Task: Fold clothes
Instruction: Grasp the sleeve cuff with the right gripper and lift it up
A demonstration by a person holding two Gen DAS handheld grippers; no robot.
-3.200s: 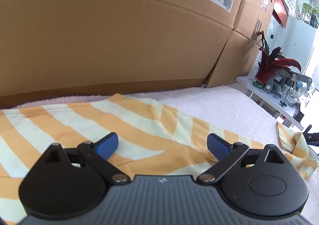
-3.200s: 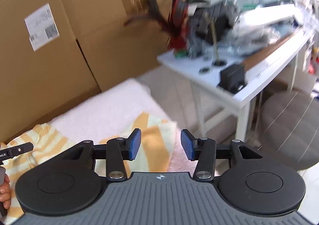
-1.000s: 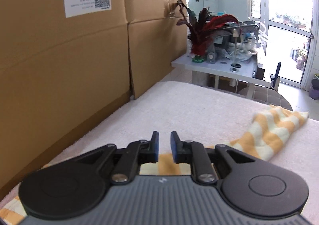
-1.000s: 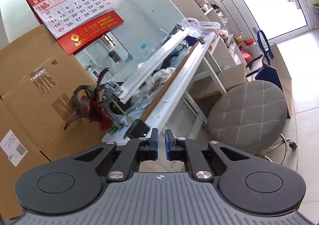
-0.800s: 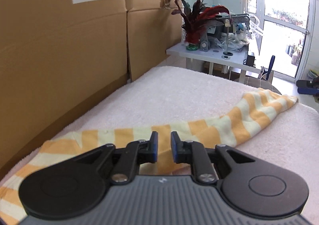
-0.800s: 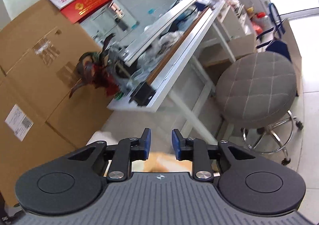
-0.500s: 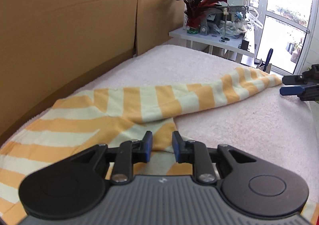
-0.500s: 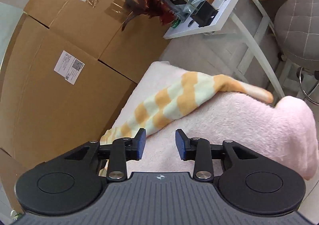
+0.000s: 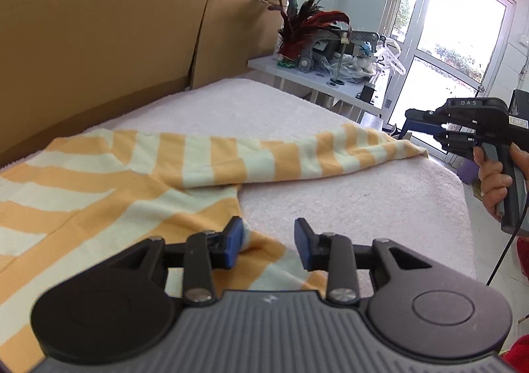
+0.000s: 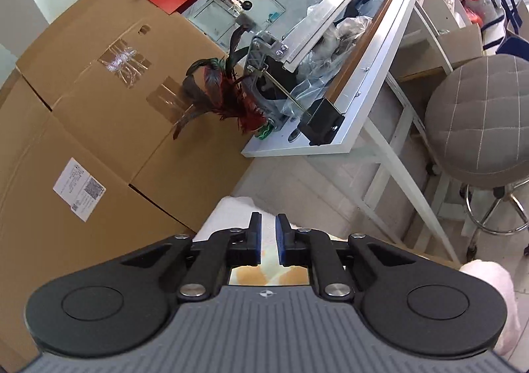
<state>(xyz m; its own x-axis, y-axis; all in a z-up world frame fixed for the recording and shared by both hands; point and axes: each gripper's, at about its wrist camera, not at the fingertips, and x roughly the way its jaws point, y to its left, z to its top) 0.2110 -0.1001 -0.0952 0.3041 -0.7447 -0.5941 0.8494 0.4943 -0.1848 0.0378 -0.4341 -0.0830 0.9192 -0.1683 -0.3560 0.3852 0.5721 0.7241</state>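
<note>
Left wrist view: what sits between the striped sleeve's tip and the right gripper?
Nothing. In the left wrist view the right gripper hangs just past the striped sleeve tip, off the white towel edge; only floor and doorway show behind the gap.

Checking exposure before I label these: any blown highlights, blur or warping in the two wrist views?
Left wrist view: glass door blown out white, striped garment sharp and evenly lit, black corners from the lens. Right wrist view: sharp, strong fisheye bending of the cardboard boxes, small glare on their packing tape.
</note>
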